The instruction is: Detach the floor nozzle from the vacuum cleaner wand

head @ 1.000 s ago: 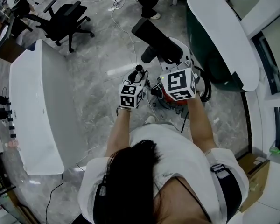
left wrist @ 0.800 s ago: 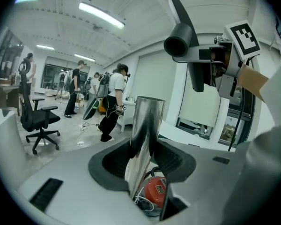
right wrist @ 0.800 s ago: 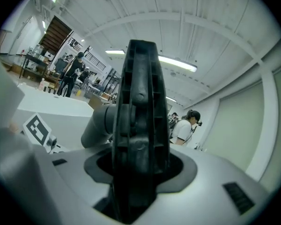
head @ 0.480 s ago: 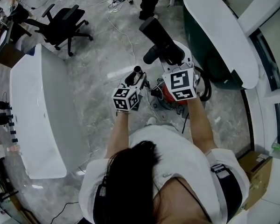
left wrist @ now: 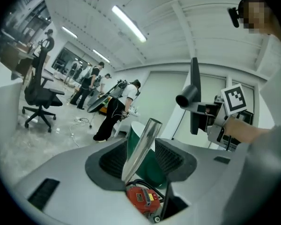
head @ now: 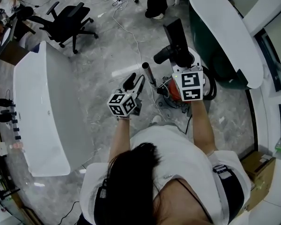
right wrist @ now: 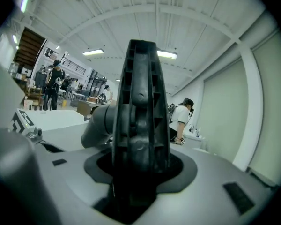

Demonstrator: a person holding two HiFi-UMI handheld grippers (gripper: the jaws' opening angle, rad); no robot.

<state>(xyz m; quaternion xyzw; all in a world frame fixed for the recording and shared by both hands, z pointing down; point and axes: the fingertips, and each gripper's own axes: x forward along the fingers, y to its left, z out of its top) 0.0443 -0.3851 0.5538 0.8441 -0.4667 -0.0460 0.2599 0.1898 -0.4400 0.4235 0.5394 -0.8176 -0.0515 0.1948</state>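
Left gripper (head: 134,84): jaws wide and just been opening; the pads stand clear of the tube between them.
Wand (left wrist: 139,146): bare metal tube, tilted, its open top end free, just left of the nozzle's neck and apart from it.
Floor nozzle (right wrist: 139,121): black, upright, detached, beyond the red vacuum body (head: 167,89).
Right gripper (head: 180,63): clamped on the nozzle.

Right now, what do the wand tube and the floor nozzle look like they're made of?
The wand tube looks like polished metal: bright, mirror-like, with reflections running along it. The floor nozzle is probably moulded black plastic: a matte surface with raised ribs.
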